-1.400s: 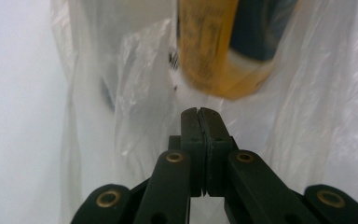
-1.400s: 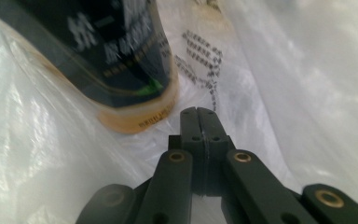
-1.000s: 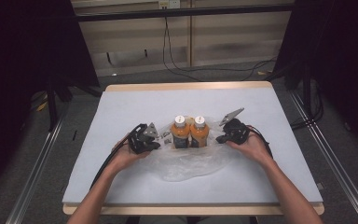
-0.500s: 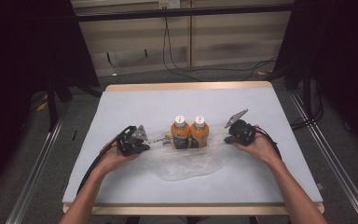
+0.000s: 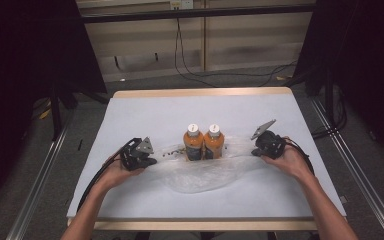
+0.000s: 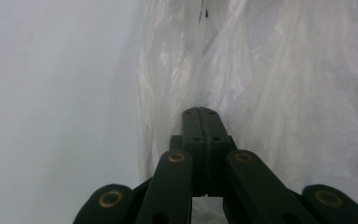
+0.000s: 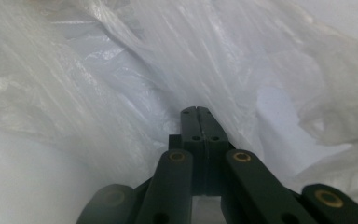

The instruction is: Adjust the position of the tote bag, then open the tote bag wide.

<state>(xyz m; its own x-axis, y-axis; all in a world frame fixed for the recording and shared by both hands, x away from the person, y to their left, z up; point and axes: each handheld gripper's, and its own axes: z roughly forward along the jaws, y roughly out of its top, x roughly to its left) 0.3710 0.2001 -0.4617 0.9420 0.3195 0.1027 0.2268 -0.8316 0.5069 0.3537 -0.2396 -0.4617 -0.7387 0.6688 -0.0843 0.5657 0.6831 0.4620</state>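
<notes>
- We see a lab-like recording bay: a white-covered, wood-edged table [image 5: 145, 115] ringed by black curtains [image 5: 25, 55].
- Loose black cables [image 5: 190, 70] and metal floor rails [image 5: 40, 185] suggest a test rig.

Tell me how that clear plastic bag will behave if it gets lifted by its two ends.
The plastic bag looks thin and wrinkled, so it would probably sag and stretch rather than hold shape. The two bottles stand upright close together on or in it; they would likely tip as it rises. The glossy film may slip from the shut jaws.

Jaws: pressed together, film of the bag [image 6: 261, 93] pinched between them.
Bag: clear, crumpled, spread ahead and rightward.
Table [image 6: 51, 93]: white, seen at left.
</notes>
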